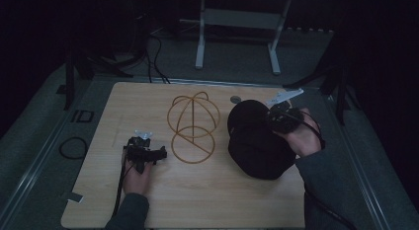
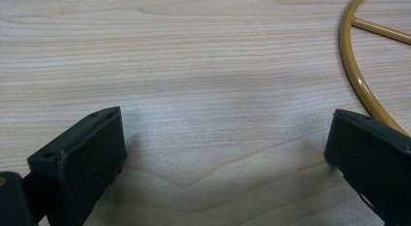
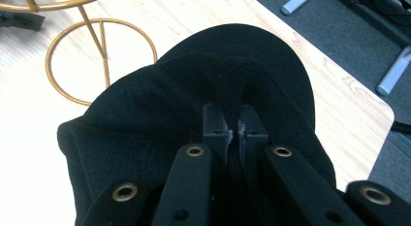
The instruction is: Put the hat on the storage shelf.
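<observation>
While the right tongs (image 3: pixel 234 130) were pinching a fold of the black cap (image 1: pixel 257 141) near its crown, the cap sat at the right of the counter (image 1: pixel 207 190), just beside the gold wire stand (image 1: pixel 192 126), whose domed frame rose from a ring base. The step in hand looked like lifting the cap over to that stand, and doing it well called for keeping the pinch firm on the fabric, since a thin fold of soft cloth could slip out under the cap's own weight. Raising the cap clear of the dome before crossing would spare the light stand a knock; the crown's opening had to face down so it could settle over the wire. The left tongs (image 1: pixel 160 153) rested spread on the counter with nothing between them, near the ring base, well placed to steady the stand if it shifted. In the dim high view, whether the cap's brim touched the counter was hard to tell.
</observation>
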### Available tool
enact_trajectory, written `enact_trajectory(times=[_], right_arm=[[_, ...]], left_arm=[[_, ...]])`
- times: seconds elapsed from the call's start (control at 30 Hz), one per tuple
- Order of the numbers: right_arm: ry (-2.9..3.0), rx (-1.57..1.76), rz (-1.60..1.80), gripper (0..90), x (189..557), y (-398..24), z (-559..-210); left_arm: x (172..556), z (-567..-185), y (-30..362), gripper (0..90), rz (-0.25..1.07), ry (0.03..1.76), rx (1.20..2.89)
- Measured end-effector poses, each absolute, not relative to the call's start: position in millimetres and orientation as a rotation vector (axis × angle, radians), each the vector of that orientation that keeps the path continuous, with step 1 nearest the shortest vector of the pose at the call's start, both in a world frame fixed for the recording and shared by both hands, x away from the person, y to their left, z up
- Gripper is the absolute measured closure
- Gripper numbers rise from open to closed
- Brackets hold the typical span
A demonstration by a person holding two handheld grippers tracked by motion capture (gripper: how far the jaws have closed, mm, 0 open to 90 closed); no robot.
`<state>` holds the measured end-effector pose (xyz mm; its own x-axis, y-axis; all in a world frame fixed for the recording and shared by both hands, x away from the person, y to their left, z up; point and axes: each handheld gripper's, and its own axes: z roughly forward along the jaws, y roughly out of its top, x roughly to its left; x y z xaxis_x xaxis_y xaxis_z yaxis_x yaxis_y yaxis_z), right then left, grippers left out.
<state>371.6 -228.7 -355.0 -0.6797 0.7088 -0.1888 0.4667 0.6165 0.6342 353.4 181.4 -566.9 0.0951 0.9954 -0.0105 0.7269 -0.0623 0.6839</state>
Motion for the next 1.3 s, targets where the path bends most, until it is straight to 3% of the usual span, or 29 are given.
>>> enact_trajectory(times=[1.3], right_arm=[[2.392,0.839,1.005,85.6,387.8,-241.1,-302.8]], left_arm=[[353.3,-566.6,181.8,0.7,0.654,1.683,1.854]])
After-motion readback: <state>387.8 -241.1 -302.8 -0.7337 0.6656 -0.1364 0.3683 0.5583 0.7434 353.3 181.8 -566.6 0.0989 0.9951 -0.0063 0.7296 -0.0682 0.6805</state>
